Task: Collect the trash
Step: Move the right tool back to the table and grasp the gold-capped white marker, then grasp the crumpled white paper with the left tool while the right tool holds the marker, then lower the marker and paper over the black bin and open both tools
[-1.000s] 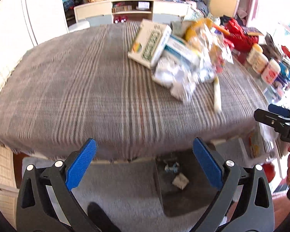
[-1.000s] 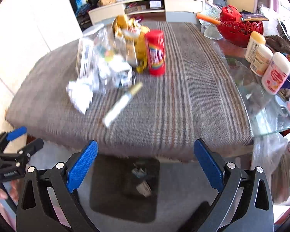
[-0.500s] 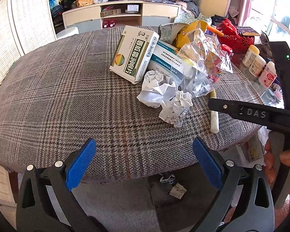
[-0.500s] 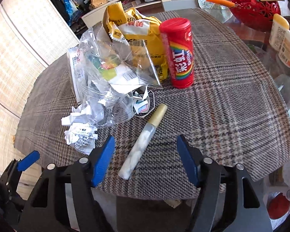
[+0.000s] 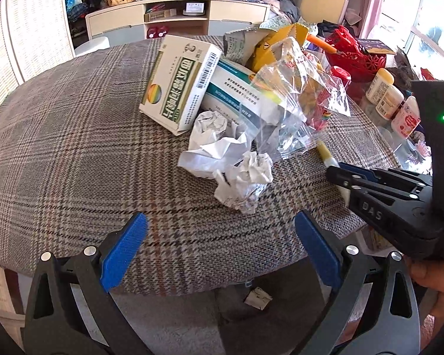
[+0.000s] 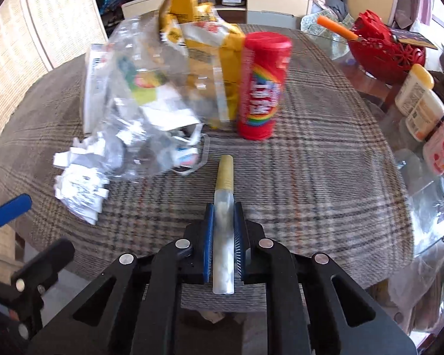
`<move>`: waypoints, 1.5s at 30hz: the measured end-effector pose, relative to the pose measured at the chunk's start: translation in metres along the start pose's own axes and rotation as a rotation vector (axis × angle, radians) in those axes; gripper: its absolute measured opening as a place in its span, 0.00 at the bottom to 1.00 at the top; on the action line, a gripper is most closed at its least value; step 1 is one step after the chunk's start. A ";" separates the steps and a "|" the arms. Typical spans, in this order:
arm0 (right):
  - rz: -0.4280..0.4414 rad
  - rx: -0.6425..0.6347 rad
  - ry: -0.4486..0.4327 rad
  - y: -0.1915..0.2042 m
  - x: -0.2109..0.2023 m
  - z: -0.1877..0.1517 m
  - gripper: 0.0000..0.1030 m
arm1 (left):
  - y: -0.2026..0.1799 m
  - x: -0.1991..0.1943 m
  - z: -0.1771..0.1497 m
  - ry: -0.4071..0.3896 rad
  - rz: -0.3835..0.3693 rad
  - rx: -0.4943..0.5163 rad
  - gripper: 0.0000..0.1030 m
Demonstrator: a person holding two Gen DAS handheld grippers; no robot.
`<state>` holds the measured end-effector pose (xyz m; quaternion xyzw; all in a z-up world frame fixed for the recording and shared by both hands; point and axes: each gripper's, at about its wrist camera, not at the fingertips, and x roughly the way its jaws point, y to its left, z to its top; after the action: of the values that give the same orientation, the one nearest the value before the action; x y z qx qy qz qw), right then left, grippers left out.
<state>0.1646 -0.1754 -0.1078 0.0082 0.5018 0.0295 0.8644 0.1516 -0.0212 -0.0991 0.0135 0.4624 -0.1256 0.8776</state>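
A pile of trash lies on the plaid tablecloth: crumpled white paper, a clear plastic bag, a green-and-white carton, a yellow snack bag and a red tube can. A slim clear tube with a gold cap lies between the blue pads of my right gripper, whose jaws are closing on it. My right gripper also shows in the left wrist view, at the right. My left gripper hangs open over the table's near edge, just short of the crumpled paper.
A red basket and several white bottles stand on the glass at the right. A dark bin with scraps sits on the floor below the table edge. Shelving lines the far wall.
Both grippers have come in over the table toward the pile. My right gripper's jaws have closed from wide open onto the gold-capped tube. The left jaws stay wide.
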 end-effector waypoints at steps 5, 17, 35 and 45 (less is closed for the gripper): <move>0.033 0.054 0.022 -0.039 -0.003 -0.003 0.14 | -0.010 0.016 0.003 0.021 0.019 0.010 0.92; 0.125 0.109 0.021 -0.085 -0.018 -0.033 0.14 | -0.010 0.029 0.006 -0.002 0.043 -0.030 0.38; 0.187 0.099 0.018 -0.065 -0.037 -0.068 0.14 | -0.003 -0.020 -0.044 -0.004 -0.025 0.003 0.15; 0.237 0.088 0.023 -0.049 -0.045 -0.097 0.14 | -0.018 -0.034 -0.089 0.018 -0.061 0.014 0.15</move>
<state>0.0608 -0.2286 -0.1192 0.1049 0.5081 0.1093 0.8478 0.0572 -0.0187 -0.1206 0.0067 0.4695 -0.1555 0.8691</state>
